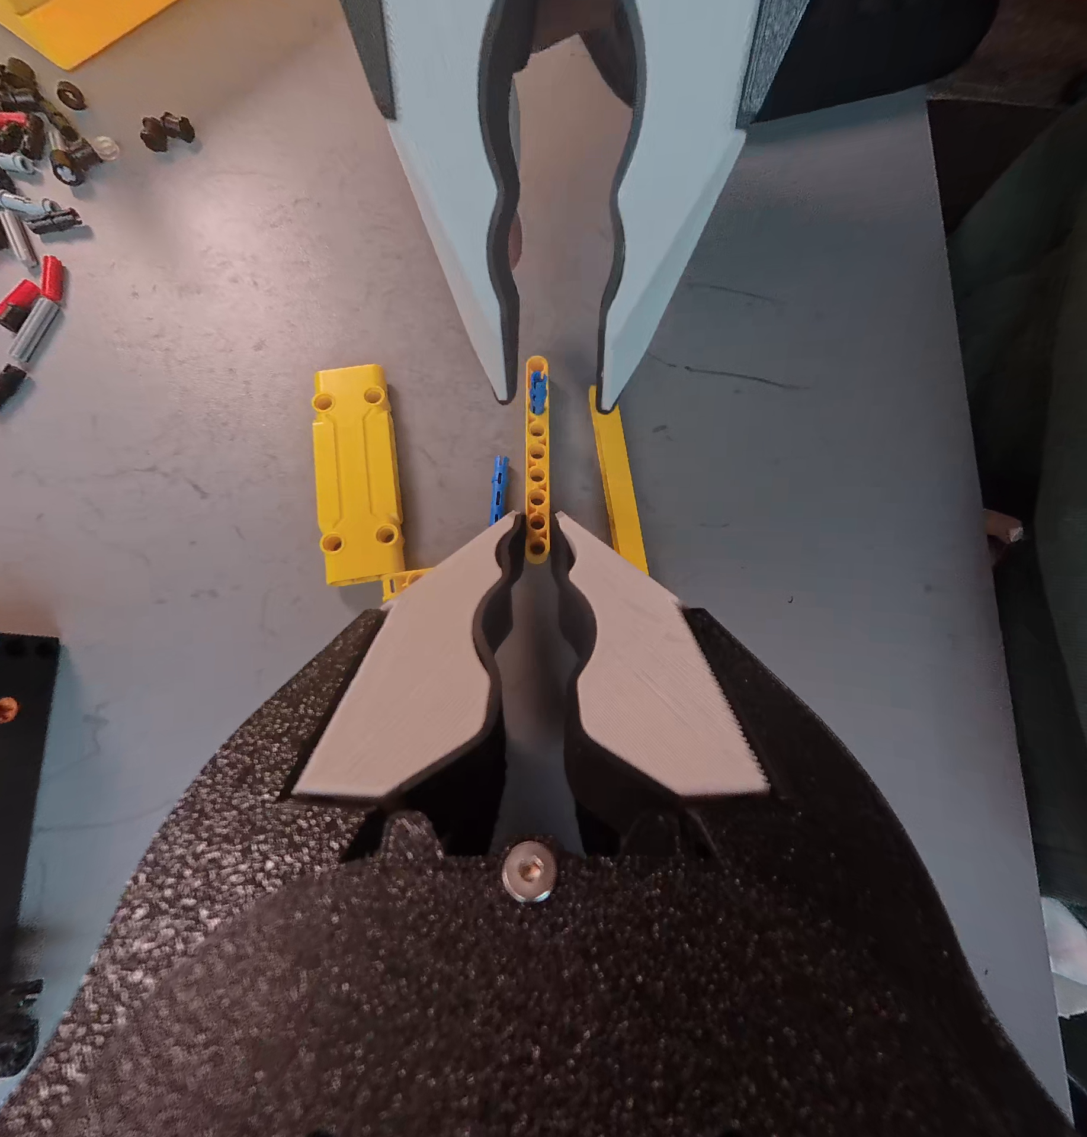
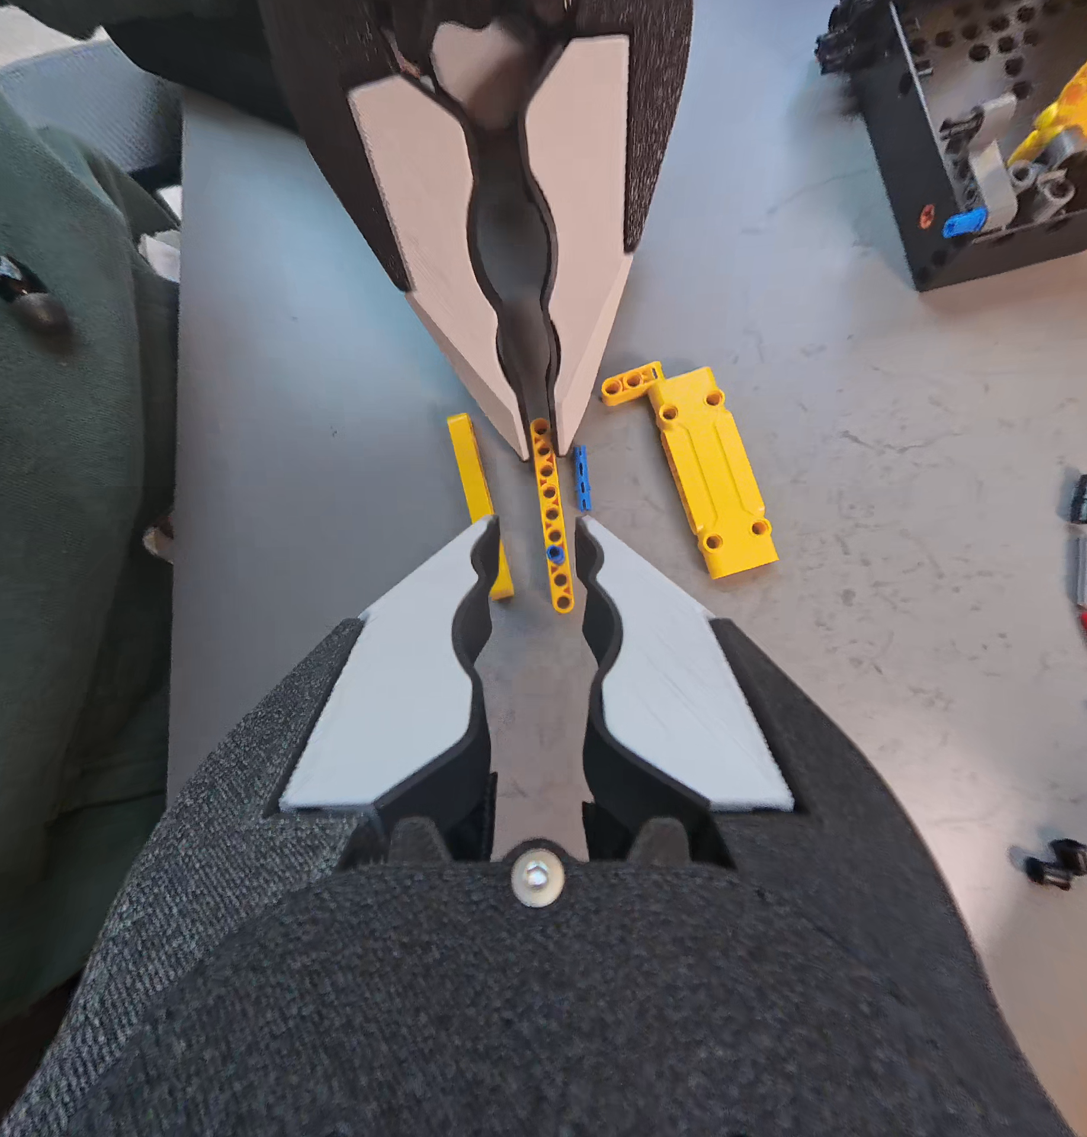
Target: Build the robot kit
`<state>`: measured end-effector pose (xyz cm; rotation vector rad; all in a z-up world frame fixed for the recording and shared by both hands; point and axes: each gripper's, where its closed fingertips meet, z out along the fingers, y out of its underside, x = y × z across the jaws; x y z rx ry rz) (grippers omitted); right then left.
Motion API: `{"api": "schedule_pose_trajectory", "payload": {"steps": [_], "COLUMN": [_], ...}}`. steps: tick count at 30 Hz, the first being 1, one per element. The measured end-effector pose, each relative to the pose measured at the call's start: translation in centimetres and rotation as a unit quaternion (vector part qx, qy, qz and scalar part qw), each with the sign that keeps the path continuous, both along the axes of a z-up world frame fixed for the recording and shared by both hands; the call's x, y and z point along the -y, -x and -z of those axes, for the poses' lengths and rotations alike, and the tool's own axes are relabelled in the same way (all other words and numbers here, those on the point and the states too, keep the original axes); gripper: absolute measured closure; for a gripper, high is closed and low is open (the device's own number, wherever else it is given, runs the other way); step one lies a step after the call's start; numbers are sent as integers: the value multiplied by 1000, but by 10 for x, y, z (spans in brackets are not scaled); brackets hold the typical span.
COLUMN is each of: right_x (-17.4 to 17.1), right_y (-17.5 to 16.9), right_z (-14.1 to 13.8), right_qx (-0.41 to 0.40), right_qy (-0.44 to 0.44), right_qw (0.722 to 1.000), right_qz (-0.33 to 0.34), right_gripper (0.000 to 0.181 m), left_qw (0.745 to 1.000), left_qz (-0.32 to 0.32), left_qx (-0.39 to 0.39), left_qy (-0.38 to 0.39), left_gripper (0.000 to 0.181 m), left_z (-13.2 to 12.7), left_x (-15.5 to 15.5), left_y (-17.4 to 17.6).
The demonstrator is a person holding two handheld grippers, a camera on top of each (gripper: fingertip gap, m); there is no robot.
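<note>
A yellow beam [image 1: 536, 467] with holes, lying on the grey counter [image 1: 221, 492], was gripped at one end by the left gripper [image 1: 537, 529]; the right gripper [image 2: 536, 554] was held open astride its other end, where a blue pin [image 2: 554, 552] was seated

Yellow beam [image 1: 536, 474], blue pin [image 1: 537, 389]

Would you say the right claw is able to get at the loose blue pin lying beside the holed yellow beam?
Probably yes. The right claw is open and the loose blue pin lies bare on the table, just past its tips. The left claw, shut on the holed yellow beam, crowds the pin's far end.
</note>
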<state>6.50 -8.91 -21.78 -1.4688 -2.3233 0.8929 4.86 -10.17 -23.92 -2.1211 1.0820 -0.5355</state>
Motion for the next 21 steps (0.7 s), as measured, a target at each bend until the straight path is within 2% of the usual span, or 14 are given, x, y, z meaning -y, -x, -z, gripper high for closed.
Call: {"api": "schedule_pose_trajectory", "payload": {"steps": [3, 5, 9, 12, 17, 21], "right_x": [-3, -6, -12, -15, -13, -20], "right_y": [9, 13, 4, -7, -11, -12], "right_z": [-10, -13, -8, 2, 20, 23], "right_qx": [-15, -17, -1, 5, 3, 11], "right_qy": [-29, -33, -46, -71, -86, -90], "right_qw": [999, 999, 999, 997, 996, 994], "right_qz": [-13, -12, -25, -33, -36, -53], "right_gripper": [158, 159, 159, 159, 160, 171], "left_qw": [1000, 1000, 998, 998, 999, 999], "left_qz": [4, 4, -24, -39, -24, -16], "left_qx": [2, 30, 59, 42, -3, -30], "left_qy": [3, 5, -13, -18, -26, -27], "left_gripper": [172, 167, 172, 174, 174, 175], "left_z": [-3, -13, -26, -18, -5, 3], "left_x": [2, 3, -6, -13, -16, -16], "left_y": [3, 4, 14, 17, 9, 5]}}
